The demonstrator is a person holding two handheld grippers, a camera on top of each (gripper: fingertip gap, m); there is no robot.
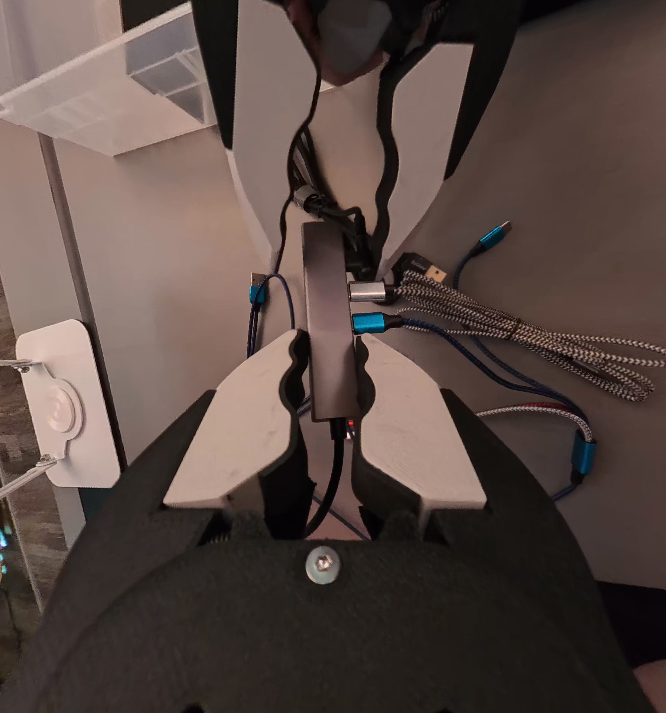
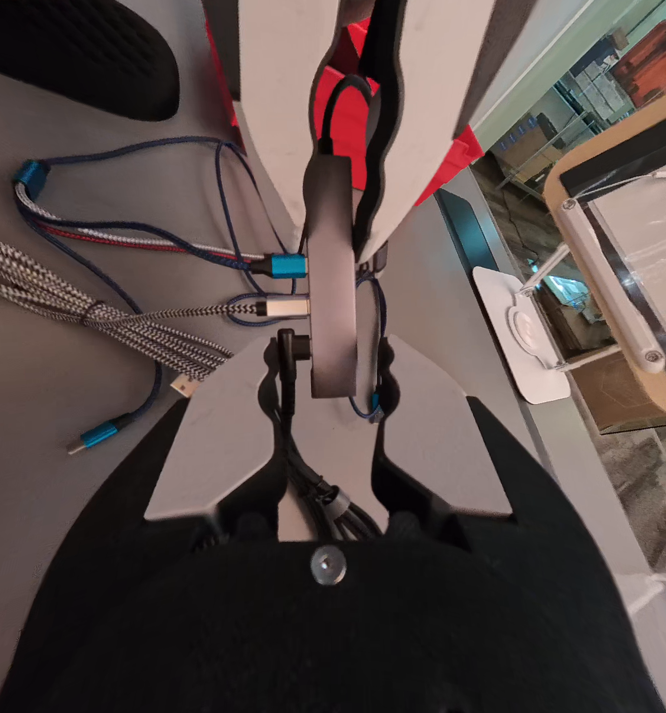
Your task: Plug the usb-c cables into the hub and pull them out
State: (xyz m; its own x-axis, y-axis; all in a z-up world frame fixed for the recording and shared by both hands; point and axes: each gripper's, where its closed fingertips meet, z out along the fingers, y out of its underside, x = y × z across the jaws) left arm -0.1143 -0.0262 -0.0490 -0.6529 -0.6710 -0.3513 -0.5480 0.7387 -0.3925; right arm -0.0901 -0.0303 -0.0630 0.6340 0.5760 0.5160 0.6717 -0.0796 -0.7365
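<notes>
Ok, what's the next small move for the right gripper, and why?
Probably close the right gripper gently, squeezing the black angled plug into the hub. Its jaws stand open, straddling both; the left gripper clamps the hub's other end as a brace, and the blue plug and silver plug already sit in their ports.

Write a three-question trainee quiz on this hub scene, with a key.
1. True or false: the left gripper is shut on the grey hub.
2. How many plugs sit in the hub's side? A) one B) three C) five
3. Fill in: beside the silver plug sits a ____ plug.

Key: 1 true. 2 B: blue, silver and a black angled plug. 3 blue.
</notes>
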